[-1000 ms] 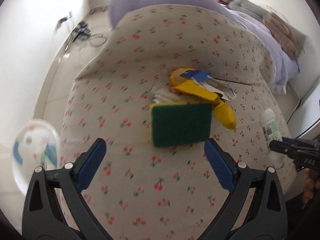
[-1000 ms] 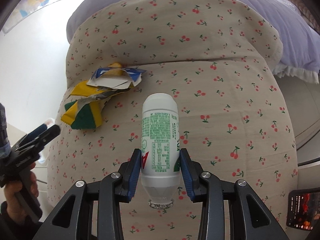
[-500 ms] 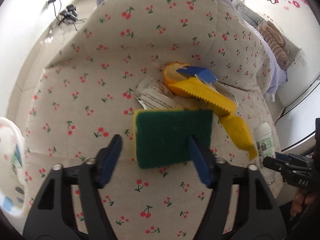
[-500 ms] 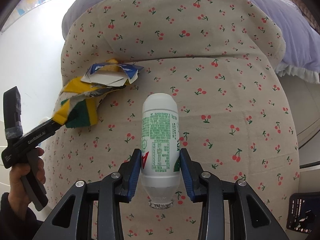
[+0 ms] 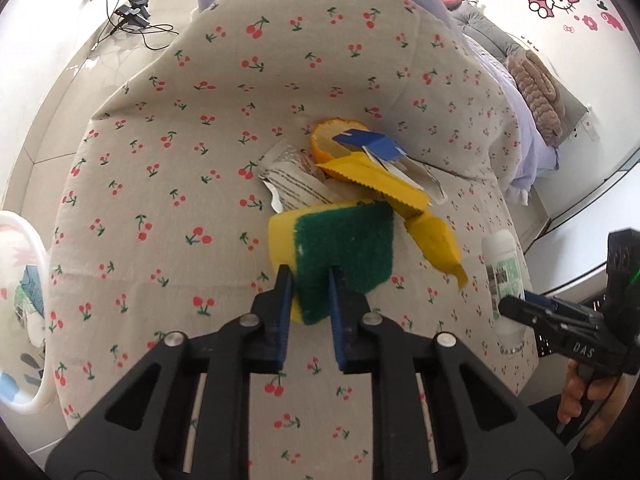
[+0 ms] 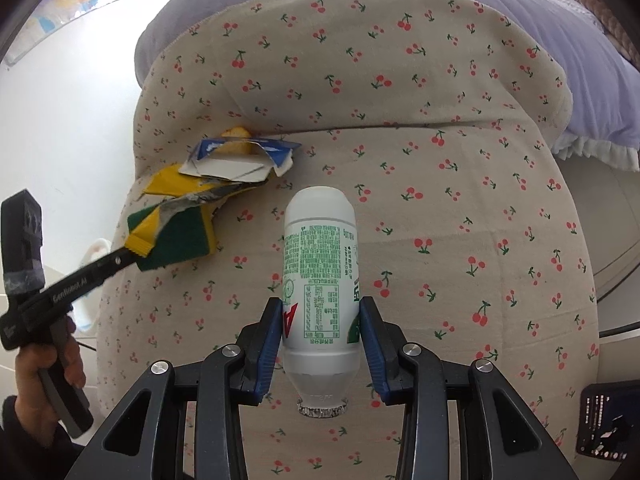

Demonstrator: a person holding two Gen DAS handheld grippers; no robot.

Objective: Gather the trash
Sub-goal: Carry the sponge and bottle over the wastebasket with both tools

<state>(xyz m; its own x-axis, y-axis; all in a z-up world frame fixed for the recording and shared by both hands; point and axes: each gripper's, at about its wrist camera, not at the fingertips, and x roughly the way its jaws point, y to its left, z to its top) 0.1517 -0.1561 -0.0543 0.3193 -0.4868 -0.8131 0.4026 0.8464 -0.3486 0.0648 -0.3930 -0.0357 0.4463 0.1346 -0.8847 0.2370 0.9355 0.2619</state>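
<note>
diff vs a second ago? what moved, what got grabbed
The left tool closed in from wide open and is now shut on the near edge of the sponge, which has tipped up off the cherry-print cover. The right tool is as before, clamped on the white bottle. The wrapper pile and orange peel have not moved.

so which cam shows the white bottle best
The right wrist view: the white bottle fills the centre, clamped in the right gripper, label readable. The left wrist view catches it only small at the right edge, partly behind that gripper.
</note>
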